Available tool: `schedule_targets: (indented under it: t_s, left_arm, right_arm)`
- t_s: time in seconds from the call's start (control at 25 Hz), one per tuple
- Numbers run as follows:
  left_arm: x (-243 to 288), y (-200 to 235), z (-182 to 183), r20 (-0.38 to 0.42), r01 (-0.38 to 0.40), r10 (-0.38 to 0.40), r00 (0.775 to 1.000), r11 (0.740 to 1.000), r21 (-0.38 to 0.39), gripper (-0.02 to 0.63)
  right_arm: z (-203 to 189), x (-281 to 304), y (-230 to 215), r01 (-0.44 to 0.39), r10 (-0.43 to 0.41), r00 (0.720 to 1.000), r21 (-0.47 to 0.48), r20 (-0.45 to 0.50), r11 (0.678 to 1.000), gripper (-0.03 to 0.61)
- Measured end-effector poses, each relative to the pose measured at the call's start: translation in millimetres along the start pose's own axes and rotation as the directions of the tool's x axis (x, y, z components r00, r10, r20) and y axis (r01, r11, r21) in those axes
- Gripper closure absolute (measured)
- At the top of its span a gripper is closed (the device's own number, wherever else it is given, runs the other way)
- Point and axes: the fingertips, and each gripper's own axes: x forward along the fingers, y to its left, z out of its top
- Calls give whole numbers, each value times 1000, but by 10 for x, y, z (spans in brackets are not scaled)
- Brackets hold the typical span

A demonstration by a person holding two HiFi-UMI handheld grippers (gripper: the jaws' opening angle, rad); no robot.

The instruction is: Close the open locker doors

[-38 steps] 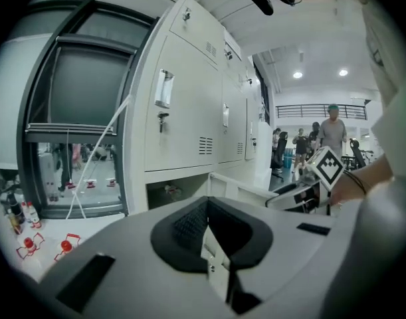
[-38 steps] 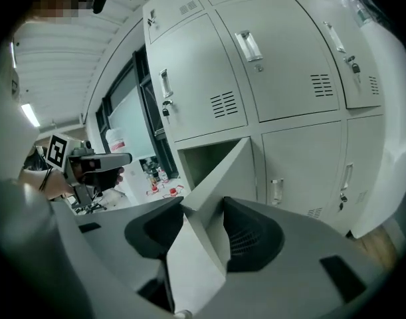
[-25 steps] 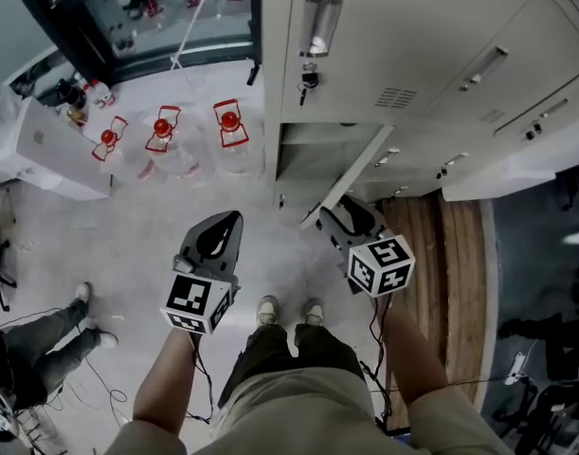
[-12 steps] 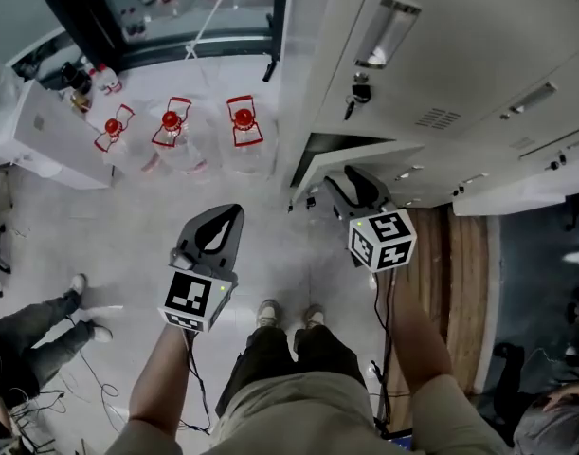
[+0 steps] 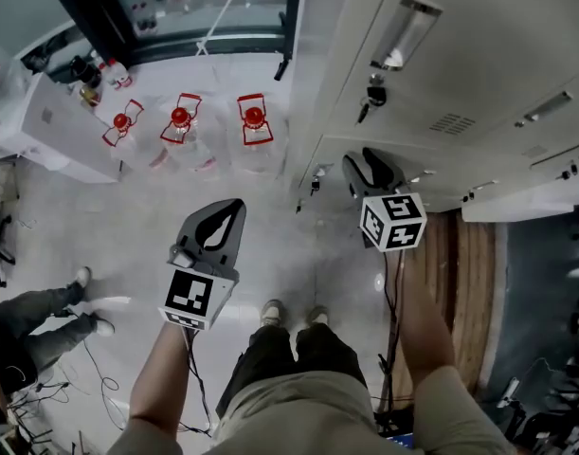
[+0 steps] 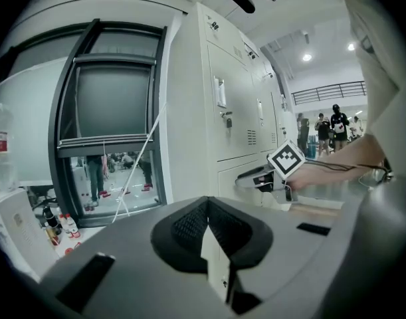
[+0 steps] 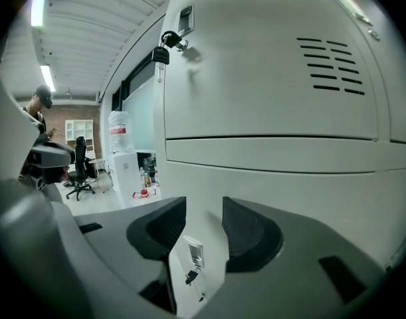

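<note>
**Two tools at the lockers, lower door lying close to the bank**

Two hand-held tools are raised before a grey locker bank (image 5: 479, 55), seen from the head view above the wearer's bare forearms and shoes. The right tool (image 5: 363, 162) points at the lower locker door (image 7: 276, 198). That door sits at the foot of the bank's near column and lies close against the frame. Whether it has latched cannot be told. The right tool's jaws stand apart and have just been closing, with no pad pressing on anything. Through the gap, the right gripper view shows the door's face with its small latch (image 7: 193, 254) and a key hanging from it. Above, the upper door (image 7: 269, 58) is shut flat, a key (image 7: 164, 48) dangling at its handle.

The left tool (image 5: 230, 211) hangs over the pale floor (image 5: 128, 235), well apart from the lockers. Its jaws meet at the tips with nothing between them. In the left gripper view the right tool's marker cube (image 6: 286, 159) shows beside the bank.

Three water jugs (image 5: 180, 126) with red handles stand in a row near a dark-framed window. A person (image 5: 43, 325) sits at the left edge, and a wooden strip (image 5: 460, 273) runs along the lockers' base.
</note>
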Motion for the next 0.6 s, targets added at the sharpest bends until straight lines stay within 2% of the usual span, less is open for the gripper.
schedule_targets:
  t_s: [0.2,0.36,0.6]
  left_arm:
    - [-32,-90,158,9,-6,6,1000,1000,-9,607]
    - [-90,-221,461,27,-8,8,1000,1000,5,607]
    - [-245,-510,1013,63,0,-3,998,999,37,607]
  right_arm:
    - [72,-130,81,-22,22,1000,15,3,1000,405]
    - [275,-435,226,-69,69,998,32,11,997,409]
    - [791,-1162,334,-88,89,994,-15,62,996,476]
